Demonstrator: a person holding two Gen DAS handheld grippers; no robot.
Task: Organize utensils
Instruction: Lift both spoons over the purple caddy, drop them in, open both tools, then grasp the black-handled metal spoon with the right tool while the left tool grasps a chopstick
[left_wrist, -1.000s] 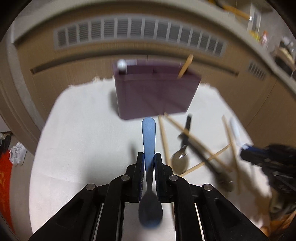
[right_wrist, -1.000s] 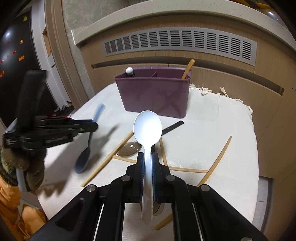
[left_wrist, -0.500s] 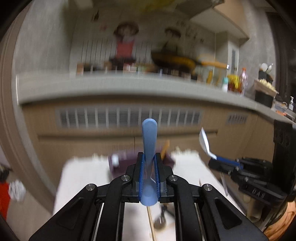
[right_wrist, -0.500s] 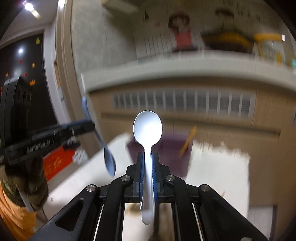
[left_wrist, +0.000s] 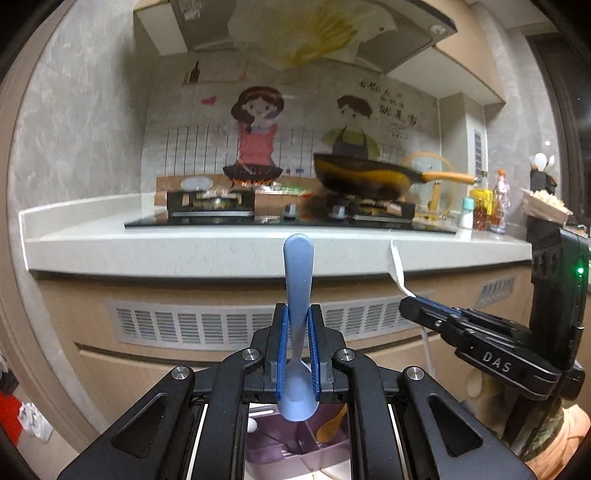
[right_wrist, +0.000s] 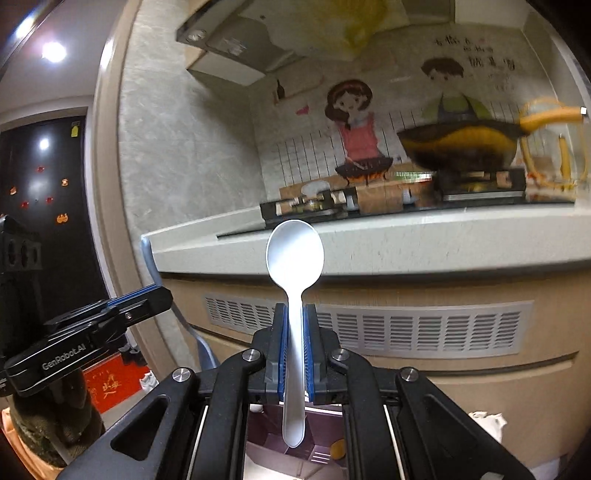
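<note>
The left gripper squeezes a blue spoon; the right gripper squeezes a white spoon. Both spoons stand up over the purple box, with open air around.

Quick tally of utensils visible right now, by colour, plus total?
Blue: 1, the blue spoon in the left gripper.
White: 1, the white spoon in the right gripper.
Wooden: 1, a wooden utensil in the purple organizer.
White-tipped item in the organizer: 1, kind unclear.
Total: 4.
</note>
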